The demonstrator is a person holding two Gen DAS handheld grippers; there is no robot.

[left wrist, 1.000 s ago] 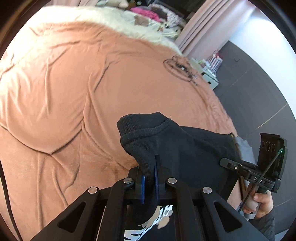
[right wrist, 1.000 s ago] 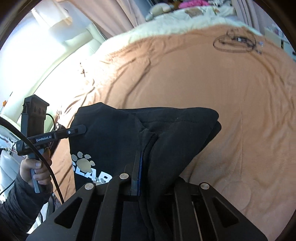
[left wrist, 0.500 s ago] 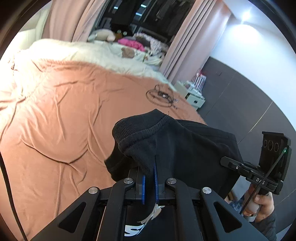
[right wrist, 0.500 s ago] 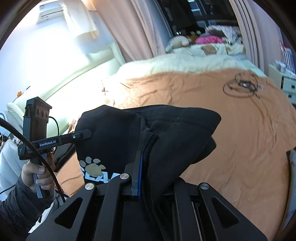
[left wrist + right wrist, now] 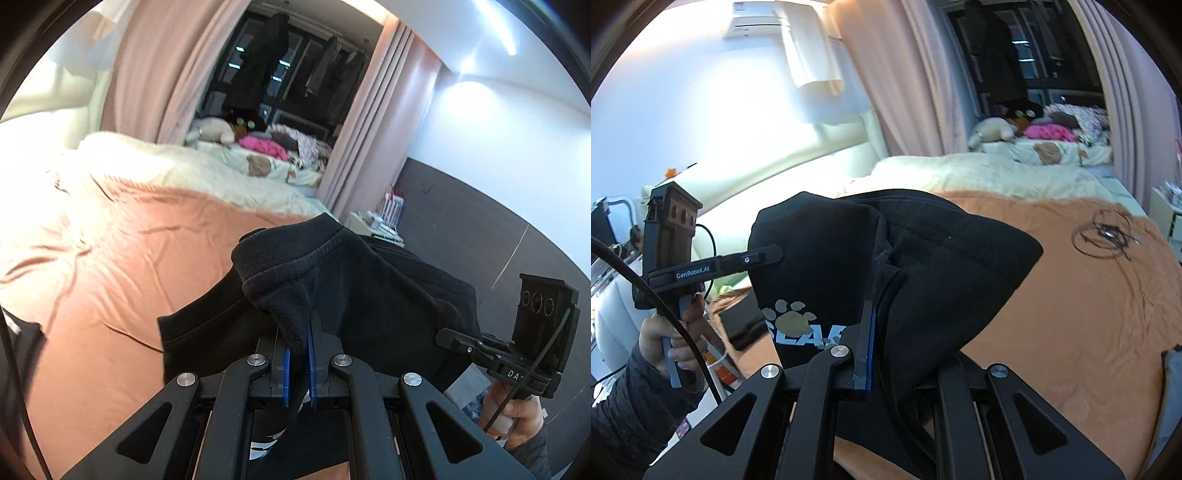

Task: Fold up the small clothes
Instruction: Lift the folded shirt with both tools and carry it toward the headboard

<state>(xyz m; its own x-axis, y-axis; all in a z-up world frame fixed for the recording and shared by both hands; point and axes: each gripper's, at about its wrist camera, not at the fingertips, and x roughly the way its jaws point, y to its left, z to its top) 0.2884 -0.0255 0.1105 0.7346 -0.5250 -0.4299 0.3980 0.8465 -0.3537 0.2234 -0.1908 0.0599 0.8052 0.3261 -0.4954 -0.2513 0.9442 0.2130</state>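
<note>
— Both claws are clamped, yes? I look first at the left claw [image 5: 298, 354]: its blue pads [image 5: 287, 376] press together on a ribbed edge of the black garment [image 5: 369, 295].

— Yes. And the right claw [image 5: 875, 343] is closed on another part of the same garment [image 5: 923, 266]; the cloth falls over one finger, so only one blue pad [image 5: 872, 347] shows.

— Where is the garment?

— It hangs in the air between the two claws, above the bed. A pale paw print [image 5: 792, 317] with white letters is on its front.

— What is biggest around it?

— The bed, with an orange-brown cover [image 5: 140, 266], wrinkled. Behind it lies a cream blanket [image 5: 207, 173], and pink curtains [image 5: 155, 66] hang on both sides of a dark opening.

— And smaller things?

— A plush toy [image 5: 991, 131] and a pink cloth [image 5: 1049, 131] on the far bedding. A dark coiled cable [image 5: 1102, 236] lies on the cover, well apart from the garment.

— The hands?

— Each hand grips a handle: the left hand [image 5: 674, 332] in the right view, the right hand [image 5: 517, 413] in the left view.
</note>
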